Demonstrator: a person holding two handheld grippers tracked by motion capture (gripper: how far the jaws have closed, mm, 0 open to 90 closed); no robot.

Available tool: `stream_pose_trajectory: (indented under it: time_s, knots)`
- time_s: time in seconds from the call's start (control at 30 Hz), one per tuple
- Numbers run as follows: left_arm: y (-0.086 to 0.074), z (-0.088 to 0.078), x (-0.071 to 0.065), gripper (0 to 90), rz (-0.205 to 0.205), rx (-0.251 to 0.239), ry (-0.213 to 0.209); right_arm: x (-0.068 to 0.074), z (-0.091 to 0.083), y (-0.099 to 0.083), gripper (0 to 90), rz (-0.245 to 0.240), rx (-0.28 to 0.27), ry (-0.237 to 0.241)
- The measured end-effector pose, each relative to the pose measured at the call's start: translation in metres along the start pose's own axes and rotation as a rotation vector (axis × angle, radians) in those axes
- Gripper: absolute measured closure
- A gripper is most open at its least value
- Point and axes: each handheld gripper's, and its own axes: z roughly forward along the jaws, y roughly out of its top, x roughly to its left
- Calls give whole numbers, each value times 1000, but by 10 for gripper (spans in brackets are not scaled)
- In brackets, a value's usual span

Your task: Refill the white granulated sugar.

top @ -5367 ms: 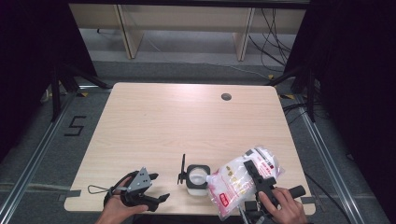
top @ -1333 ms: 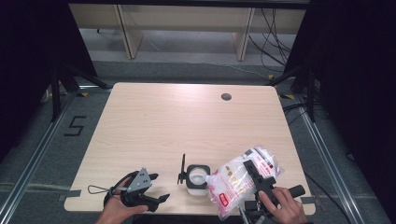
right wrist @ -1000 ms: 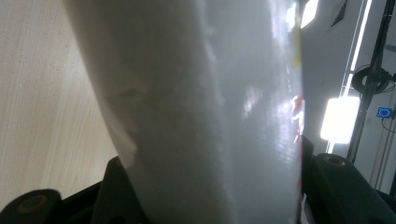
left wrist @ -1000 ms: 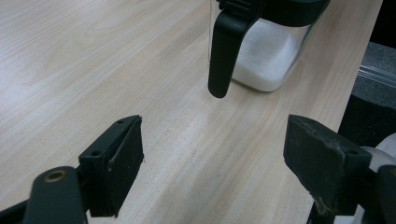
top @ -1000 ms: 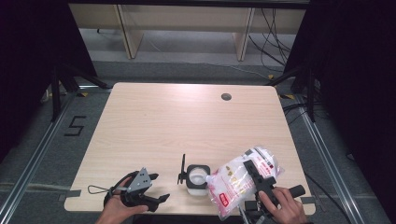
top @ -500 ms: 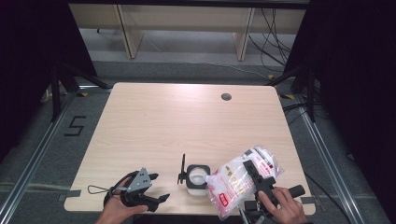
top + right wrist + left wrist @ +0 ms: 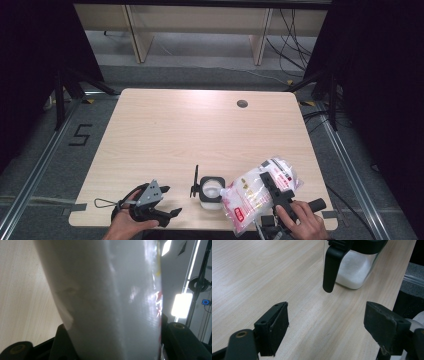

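Note:
A small clear jar (image 7: 210,190) of white powder stands near the table's front edge, its black lid (image 7: 194,182) flipped up on the left side. In the left gripper view the jar (image 7: 352,270) and its hanging lid (image 7: 330,267) lie just ahead of my left gripper (image 7: 327,322), which rests open on the table with nothing between its jaws. That left gripper (image 7: 169,201) sits to the left of the jar. My right gripper (image 7: 274,189) is shut on a plastic bag of white powder (image 7: 250,195), tilted with its lower end beside the jar. The bag (image 7: 107,302) sits between the right gripper's (image 7: 112,345) jaws.
The wooden table (image 7: 200,130) has a round cable hole (image 7: 242,103) at the back right. Its front edge runs just below both hands. Wooden shelving legs (image 7: 134,30) and cables stand on the floor behind the table. A "5" mark (image 7: 80,135) is on the floor at left.

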Motion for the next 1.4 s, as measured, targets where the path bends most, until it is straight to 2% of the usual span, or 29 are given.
stream_pose_trajectory:
  time_s: [0.07,0.1,0.13,0.17,0.2,0.23,0.27,0.3,0.33,0.37,0.47,0.5,0.53,0.57,0.67,0.7,0.73,0.83,0.93,1.0,1.03,1.07,1.1,1.17,1.23,1.3,1.33,1.37,1.4]
  knots:
    - [0,1,1,195,4,-16,-4,-1,0,0,503,-4,5,9]
    - [0,0,0,195,-21,-4,-3,-1,1,0,503,-6,-6,-6]
    - [-1,2,-1,195,-27,-25,-1,-2,0,0,503,-19,-4,-2]
    - [0,1,0,195,-9,-20,1,-3,-1,1,504,-23,7,7]
    - [0,1,-1,195,-16,-23,0,0,-1,1,503,11,18,22]
    - [0,1,-1,194,-16,-18,-1,-2,-1,1,504,-8,11,16]
    - [0,0,0,195,9,-15,-2,0,-1,1,504,13,16,22]
    - [0,0,1,195,15,-15,-5,-2,-1,1,504,-7,11,18]
    - [0,0,-1,195,-16,-9,6,-2,-1,1,504,-12,9,16]
    - [0,0,0,195,0,0,9,-1,-1,1,504,-5,14,17]
    - [0,1,0,195,-9,-22,1,0,-1,1,505,16,17,23]
    - [0,1,-1,194,-22,-26,2,-1,-1,1,505,9,16,22]
    - [0,0,1,195,0,0,10,0,-1,1,506,11,17,23]
    - [0,0,0,195,-1,-1,10,-1,1,0,506,-5,-18,-13]
    - [0,0,0,195,1,0,10,-1,1,0,507,-11,-15,-17]
    - [0,0,0,195,-9,-5,8,-3,-1,1,508,-20,7,7]
    - [0,0,-1,195,-21,-14,-2,-1,0,0,508,-5,-16,-16]
    - [0,0,0,195,-4,-1,8,-1,0,0,510,3,-17,-14]
    - [0,0,-1,195,-20,-15,-1,0,0,0,511,6,-20,-18]
    - [0,0,-1,195,-21,-17,2,-1,0,1,512,-1,2,8]
    - [0,0,-1,195,-21,-14,-2,-2,0,1,512,-8,-4,7]
    - [0,0,-1,195,-23,-21,1,1,1,0,512,10,-24,-16]
    - [0,0,-1,195,-22,-23,-5,2,1,0,512,20,-12,-2]
    - [0,0,-1,195,-21,-14,-1,0,0,1,513,-2,-3,9]
    - [0,0,-1,195,-20,-15,3,2,0,1,513,21,7,20]
    - [0,0,-1,195,-17,-25,-1,0,0,1,514,0,-6,11]
    - [1,0,0,195,6,-25,-2,2,-1,1,514,22,5,19]
    - [0,0,-1,195,-23,-13,1,2,0,0,514,20,3,18]
    - [0,-1,0,195,-5,-2,10,2,0,0,514,20,3,18]
